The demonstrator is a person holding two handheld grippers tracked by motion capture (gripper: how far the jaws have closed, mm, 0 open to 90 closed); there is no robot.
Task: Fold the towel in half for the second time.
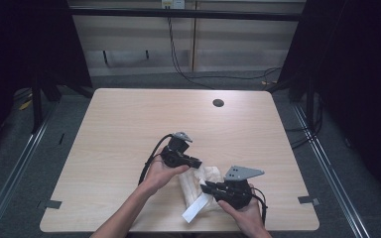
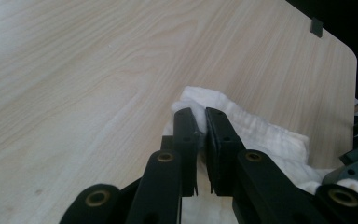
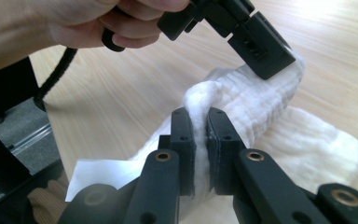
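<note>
Two hands enter from the bottom of the frame, each angling a gripper inward over the wooden table (image 1: 119, 129); the left gripper (image 1: 196, 162) and right gripper (image 1: 204, 187) both pinch folds of a white sock (image 1: 198, 179) lying lower centre, jaws nearly closed on the fabric

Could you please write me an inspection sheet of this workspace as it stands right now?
Surface: pale wooden table, with a round dark hole near its far edge.
Job's things: white cloth, bunched near the front edge, with a white tag.
Clutter: nothing seen.
Grippers: left gripper and right gripper are each shut on a fold of the cloth.
Cables: black cable trailing from the left gripper; wall cables behind the table.
Surroundings: grey floor, dark curtains.
</note>
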